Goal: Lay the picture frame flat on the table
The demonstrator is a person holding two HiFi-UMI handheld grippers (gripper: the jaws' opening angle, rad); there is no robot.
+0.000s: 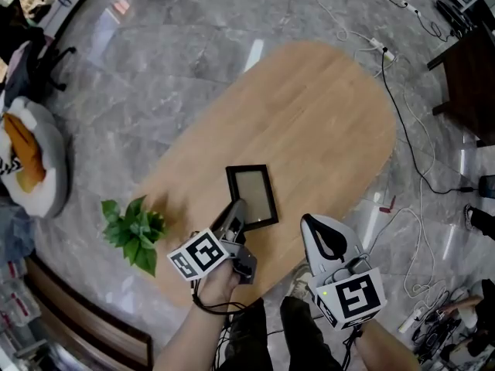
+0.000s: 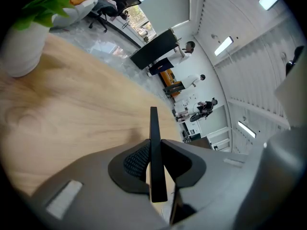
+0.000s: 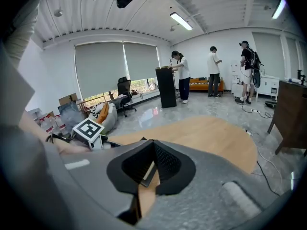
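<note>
A small black picture frame (image 1: 252, 196) with a pale panel is over the near part of the oval wooden table (image 1: 309, 114); whether it rests flat or tilts I cannot tell. My left gripper (image 1: 238, 211) is shut on its near left edge. In the left gripper view the frame (image 2: 153, 123) shows edge-on, squeezed between the two jaws of the left gripper (image 2: 154, 147). My right gripper (image 1: 308, 222) hangs at the table's near edge, right of the frame and apart from it. Its jaws meet at the tips (image 3: 153, 143) with nothing held; the frame (image 3: 147, 174) shows through the gap behind them.
A green plant (image 1: 133, 230) in a white pot (image 2: 21, 47) stands on the table left of the frame. Cables (image 1: 414, 145) trail over the floor on the right beside a dark cabinet (image 1: 472, 83). A cushioned seat (image 1: 35, 161) lies far left. Several people stand far off.
</note>
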